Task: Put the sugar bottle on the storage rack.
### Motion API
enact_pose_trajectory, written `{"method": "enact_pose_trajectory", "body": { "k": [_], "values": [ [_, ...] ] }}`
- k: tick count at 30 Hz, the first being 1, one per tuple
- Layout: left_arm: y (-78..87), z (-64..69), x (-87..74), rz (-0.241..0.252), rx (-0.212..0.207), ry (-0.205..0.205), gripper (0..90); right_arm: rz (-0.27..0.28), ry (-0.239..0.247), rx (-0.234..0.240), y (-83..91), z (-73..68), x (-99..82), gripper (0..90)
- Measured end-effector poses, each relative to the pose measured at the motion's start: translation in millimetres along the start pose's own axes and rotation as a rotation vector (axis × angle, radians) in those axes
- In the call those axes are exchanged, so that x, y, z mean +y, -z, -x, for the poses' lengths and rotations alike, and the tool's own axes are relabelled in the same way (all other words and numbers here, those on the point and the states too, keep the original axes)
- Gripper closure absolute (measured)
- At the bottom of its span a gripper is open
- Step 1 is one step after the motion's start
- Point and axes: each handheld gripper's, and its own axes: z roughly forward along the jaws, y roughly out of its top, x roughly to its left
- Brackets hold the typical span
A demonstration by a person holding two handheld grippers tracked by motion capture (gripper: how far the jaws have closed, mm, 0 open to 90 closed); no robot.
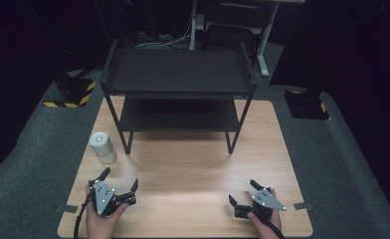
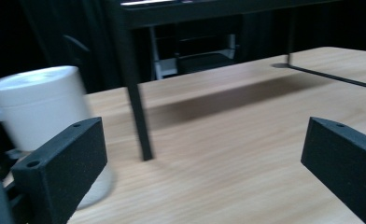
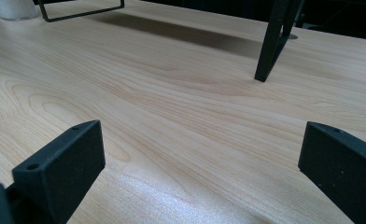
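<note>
Both tongs rest low at the near edge of the table (image 1: 183,164), jaws spread wide, holding nothing: left tongs (image 1: 119,179), right tongs (image 1: 243,191). A white cylindrical container (image 1: 102,147) stands upright at far left, beside the near-left leg of the black two-tier rack (image 1: 178,74). Risk: an angled approach could tip the container or strike that leg.

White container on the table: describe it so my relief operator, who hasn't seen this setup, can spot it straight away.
Find the black two-tier shelf rack standing at the far half of the wooden table. Just outside its front left leg, ahead of the left gripper, stands a short white cylindrical container, upright. It is the one pale, round item among dark metal frames and black jaws.
</note>
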Motion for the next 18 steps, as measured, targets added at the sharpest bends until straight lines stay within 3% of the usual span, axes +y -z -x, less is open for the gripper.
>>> {"method": "enact_pose_trajectory", "body": {
  "k": [1, 7, 8, 18],
  "values": [
    [-2.8, -4.7, 0.8, -0.001, 0.029, -0.002, 0.6, 0.000, 0.000, 0.000, 0.0, -0.1, 0.0, 0.0],
    [-12.3, -14.9, 1.8, -0.019, 0.096, 0.026, 0.8, 0.002, 0.002, -0.001, 0.2, -0.5, -0.3, 0.0],
    [-18.5, -17.4, 1.9, -0.035, 0.125, 0.018, 0.8, 0.002, 0.003, -0.001, 0.1, -0.5, -0.3, 0.0],
    [-52.5, -27.0, -2.6, -0.083, 0.215, 0.062, 1.9, 0.005, 0.006, 0.000, 0.3, -0.6, -0.9, 0.0]
  ]
}}
